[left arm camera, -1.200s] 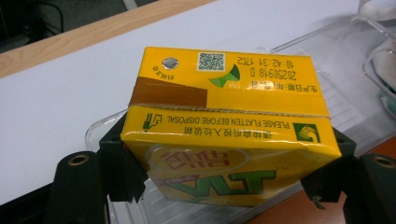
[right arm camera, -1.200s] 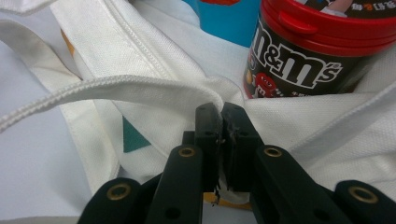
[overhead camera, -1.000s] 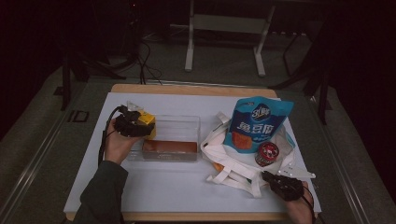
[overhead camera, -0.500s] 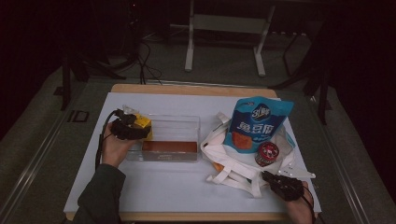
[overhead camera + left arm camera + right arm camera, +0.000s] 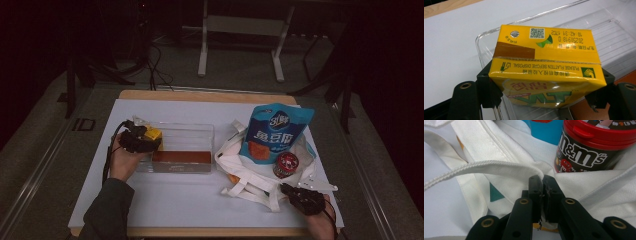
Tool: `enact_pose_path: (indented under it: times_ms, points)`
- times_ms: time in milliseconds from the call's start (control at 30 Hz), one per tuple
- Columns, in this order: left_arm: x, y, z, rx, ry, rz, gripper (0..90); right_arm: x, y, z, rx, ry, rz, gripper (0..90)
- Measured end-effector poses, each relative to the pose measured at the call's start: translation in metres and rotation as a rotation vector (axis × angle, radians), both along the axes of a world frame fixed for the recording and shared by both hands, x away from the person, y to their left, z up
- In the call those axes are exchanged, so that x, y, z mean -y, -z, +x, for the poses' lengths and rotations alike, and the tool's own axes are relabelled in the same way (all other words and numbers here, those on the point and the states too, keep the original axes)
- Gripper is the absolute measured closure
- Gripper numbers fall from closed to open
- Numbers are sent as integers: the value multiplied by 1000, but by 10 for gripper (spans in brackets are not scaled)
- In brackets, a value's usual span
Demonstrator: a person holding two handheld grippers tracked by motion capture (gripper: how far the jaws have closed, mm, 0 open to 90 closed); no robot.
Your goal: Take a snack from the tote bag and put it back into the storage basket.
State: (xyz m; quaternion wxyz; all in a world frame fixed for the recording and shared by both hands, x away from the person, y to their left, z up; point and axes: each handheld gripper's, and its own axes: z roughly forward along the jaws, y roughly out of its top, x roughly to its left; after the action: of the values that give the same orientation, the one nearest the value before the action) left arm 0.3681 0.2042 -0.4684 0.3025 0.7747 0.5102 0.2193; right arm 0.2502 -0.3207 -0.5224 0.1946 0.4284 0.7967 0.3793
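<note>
My left gripper (image 5: 141,139) is shut on a yellow drink carton (image 5: 152,134) and holds it over the left end of a clear plastic tray (image 5: 192,131). In the left gripper view the carton (image 5: 544,50) lies sideways between the two black jaws, with the tray's wall (image 5: 614,32) beneath and behind it. My right gripper (image 5: 292,192) is at the near right, shut on the fabric of a white tote bag (image 5: 250,175). In the right gripper view its jaws (image 5: 542,185) pinch the bag's cloth (image 5: 499,167) just below a red-lidded m&m's tub (image 5: 594,147).
A brown box (image 5: 181,157) lies along the tray's near side. A blue snack bag (image 5: 276,132) and the m&m's tub (image 5: 286,165) rest on the tote bag. The white table top (image 5: 175,200) ends in a wooden edge at front and back.
The left hand with the carton has shifted slightly at the tray's left end. The right gripper has kept still on the bag.
</note>
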Motion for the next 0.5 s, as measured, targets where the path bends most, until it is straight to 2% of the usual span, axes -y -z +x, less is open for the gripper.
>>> enact_pose_path:
  times_ms: [233, 333, 500]
  points:
    - [-4, 0, -4, -16, 2, -19, 274, 0, 0, 0, 0, 0, -1, 852]
    - [-5, 0, -6, -23, 4, -49, 261, 0, 0, 0, 0, 0, 0, 852]
    - [-5, -3, -9, -24, 6, -42, 257, 0, 0, 0, 0, 0, -1, 852]
